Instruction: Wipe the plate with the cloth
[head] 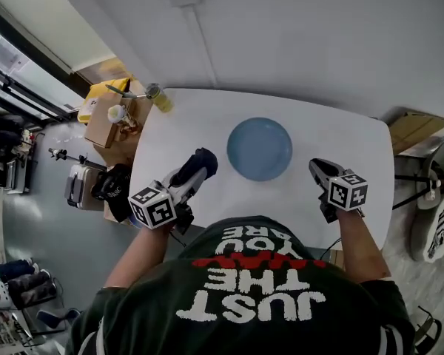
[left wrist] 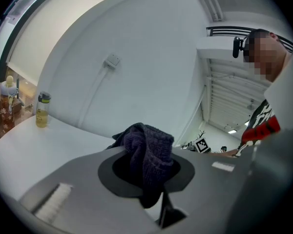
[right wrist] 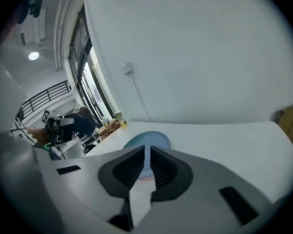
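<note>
A round blue plate (head: 259, 149) lies in the middle of the white table (head: 355, 146). My left gripper (head: 194, 173) hovers just left of the plate, shut on a dark knitted cloth (head: 205, 158). In the left gripper view the cloth (left wrist: 147, 152) bunches up between the jaws and hides what lies ahead. My right gripper (head: 316, 168) is to the right of the plate, shut with nothing between its fingers. Seen from the right gripper view, the plate (right wrist: 147, 141) sits straight ahead past the closed jaws.
A bottle of yellow liquid (head: 160, 97) stands at the table's far left corner. Beyond that corner, off the table, are cardboard boxes (head: 107, 120) with small items. A cardboard piece (head: 411, 128) leans by the right edge. A white wall runs behind the table.
</note>
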